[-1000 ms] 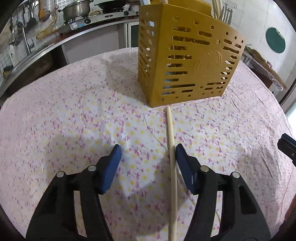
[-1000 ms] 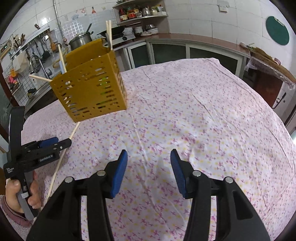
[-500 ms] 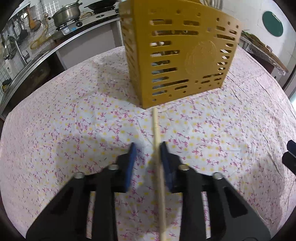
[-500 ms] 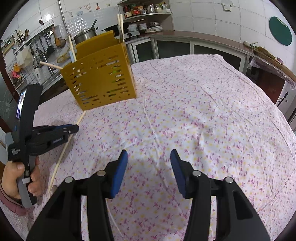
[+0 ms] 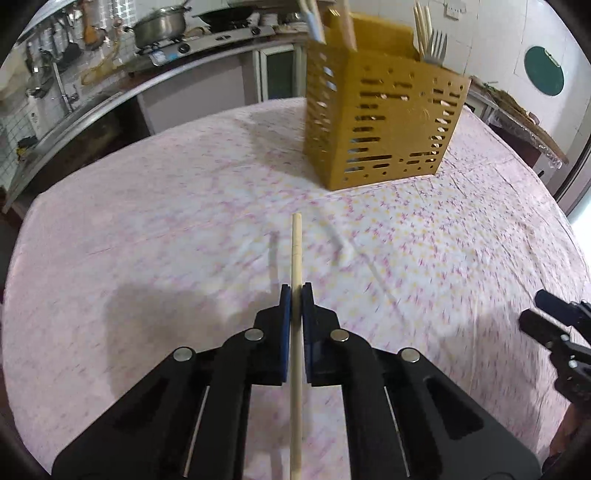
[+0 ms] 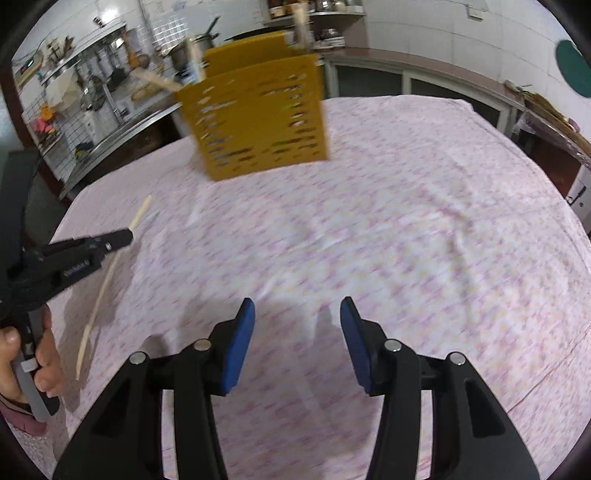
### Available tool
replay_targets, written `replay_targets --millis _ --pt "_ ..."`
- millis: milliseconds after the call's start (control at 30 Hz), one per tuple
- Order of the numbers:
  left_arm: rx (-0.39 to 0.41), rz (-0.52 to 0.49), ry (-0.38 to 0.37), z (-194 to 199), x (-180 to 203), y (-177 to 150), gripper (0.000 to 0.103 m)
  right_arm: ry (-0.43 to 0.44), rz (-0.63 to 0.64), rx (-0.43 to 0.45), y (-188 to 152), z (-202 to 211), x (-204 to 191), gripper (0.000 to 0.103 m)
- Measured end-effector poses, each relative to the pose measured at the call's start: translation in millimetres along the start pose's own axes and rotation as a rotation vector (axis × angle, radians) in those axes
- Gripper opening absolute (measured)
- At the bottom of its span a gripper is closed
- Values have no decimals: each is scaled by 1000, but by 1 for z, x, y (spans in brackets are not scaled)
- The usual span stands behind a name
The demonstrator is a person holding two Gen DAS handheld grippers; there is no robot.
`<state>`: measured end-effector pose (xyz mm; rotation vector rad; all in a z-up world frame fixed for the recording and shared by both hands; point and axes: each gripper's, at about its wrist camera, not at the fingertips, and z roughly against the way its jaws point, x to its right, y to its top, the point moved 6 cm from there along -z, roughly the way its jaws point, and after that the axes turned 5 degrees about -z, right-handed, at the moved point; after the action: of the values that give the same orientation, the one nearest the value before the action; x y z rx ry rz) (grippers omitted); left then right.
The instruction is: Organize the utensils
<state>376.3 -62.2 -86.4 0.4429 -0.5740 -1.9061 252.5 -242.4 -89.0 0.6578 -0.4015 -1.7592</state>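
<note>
My left gripper (image 5: 296, 295) is shut on a long wooden chopstick (image 5: 296, 254), which points toward the yellow slotted utensil holder (image 5: 384, 122) and is lifted off the cloth. The holder stands at the far side of the table with chopsticks and forks (image 5: 436, 46) sticking out. In the right wrist view the left gripper (image 6: 122, 236) and the chopstick (image 6: 99, 299) show at the left, and the holder (image 6: 258, 118) at the back. My right gripper (image 6: 297, 325) is open and empty above the cloth.
The table is covered by a pink floral cloth (image 5: 147, 229). A kitchen counter with a pot (image 5: 159, 26) and sink runs behind it. The right gripper's tip (image 5: 550, 317) shows at the right edge of the left wrist view.
My left gripper closed on the chopstick and lifted it, pulling back from the holder. The right gripper stayed open and shifted slightly.
</note>
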Motion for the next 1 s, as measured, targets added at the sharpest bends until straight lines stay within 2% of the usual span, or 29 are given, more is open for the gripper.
replay_targets --millis 167,367,533,600,700,833,1000 --pt "10 43 14 26 -34 -26 4 84 -53 -72 -22 -8 -28 48" --pt "9 74 40 44 -52 -55 4 116 -64 -131 -34 -19 -54 48" --pt "2 89 36 46 -60 -67 4 124 -79 -141 -36 -25 -65 47" --pt "-14 99 29 40 -63 -73 4 133 -82 -150 -38 -25 -70 40" --pt "-27 119 26 33 -68 -78 4 129 -65 -159 -40 -27 -76 18" --pt "-30 131 17 28 -69 -77 4 160 -67 -153 -38 -28 -79 4" --pt "-16 145 11 30 -70 -73 4 139 -49 -99 -21 -19 -70 4"
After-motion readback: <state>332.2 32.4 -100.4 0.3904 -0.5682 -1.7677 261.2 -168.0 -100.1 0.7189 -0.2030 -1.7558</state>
